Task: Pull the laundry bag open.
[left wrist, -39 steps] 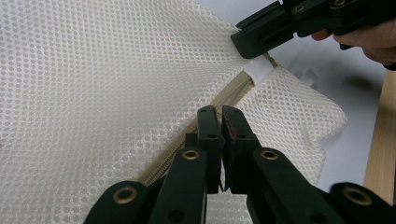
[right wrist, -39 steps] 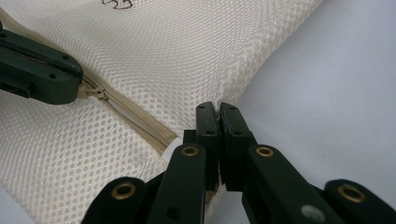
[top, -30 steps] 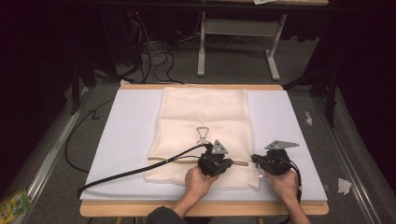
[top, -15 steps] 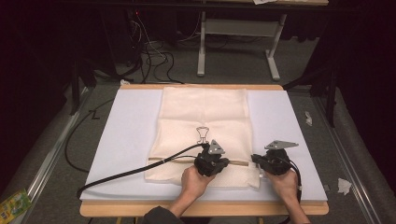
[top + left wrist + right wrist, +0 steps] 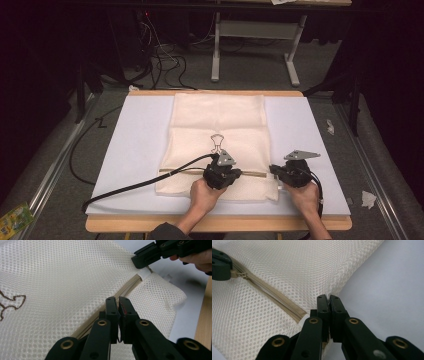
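Now, from above, the cream mesh bag (image 5: 218, 145) lies flat on the white mat (image 5: 135, 145), both hands at its near zipper (image 5: 252, 174). Left gripper (image 5: 118, 300) view: jaws pinched together on the zipper pull. Right gripper (image 5: 328, 298) view: jaws clamped on the bag's edge beside the zipper's end.

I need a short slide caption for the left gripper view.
Left gripper shut on the mesh bag's zipper; right gripper pinches the bag's zipper end.
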Demonstrator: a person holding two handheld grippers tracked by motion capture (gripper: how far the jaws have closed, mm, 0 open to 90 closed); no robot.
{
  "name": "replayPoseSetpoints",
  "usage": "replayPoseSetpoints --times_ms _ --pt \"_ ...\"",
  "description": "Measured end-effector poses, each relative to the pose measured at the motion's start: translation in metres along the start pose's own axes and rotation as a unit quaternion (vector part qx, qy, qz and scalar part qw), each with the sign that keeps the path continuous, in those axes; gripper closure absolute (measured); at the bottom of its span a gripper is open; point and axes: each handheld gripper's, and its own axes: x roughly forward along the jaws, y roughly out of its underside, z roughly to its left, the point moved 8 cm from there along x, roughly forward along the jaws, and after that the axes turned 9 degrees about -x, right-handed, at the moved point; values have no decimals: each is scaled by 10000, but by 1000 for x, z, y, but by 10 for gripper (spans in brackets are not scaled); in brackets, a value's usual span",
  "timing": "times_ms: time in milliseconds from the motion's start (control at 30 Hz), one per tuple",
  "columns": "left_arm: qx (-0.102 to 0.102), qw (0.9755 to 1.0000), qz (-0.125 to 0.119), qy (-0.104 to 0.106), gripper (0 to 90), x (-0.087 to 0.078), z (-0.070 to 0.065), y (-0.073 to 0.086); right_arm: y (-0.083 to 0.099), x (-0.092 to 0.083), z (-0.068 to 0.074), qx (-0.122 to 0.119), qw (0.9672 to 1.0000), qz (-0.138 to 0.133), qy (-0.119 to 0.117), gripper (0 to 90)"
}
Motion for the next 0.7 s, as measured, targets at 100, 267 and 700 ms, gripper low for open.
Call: replayPoseSetpoints --times_ms 100,267,700 --pt "2 10000 -5 2 872 -2 1 1 0 0 0 25 10000 16 13 890" --pt "-1 9999 -97 43 871 -7 3 2 0 0 0 12 10000 -14 1 890" --pt "-60 9999 -138 -2 871 -11 10 6 0 1 0 7 10000 -35 50 890"
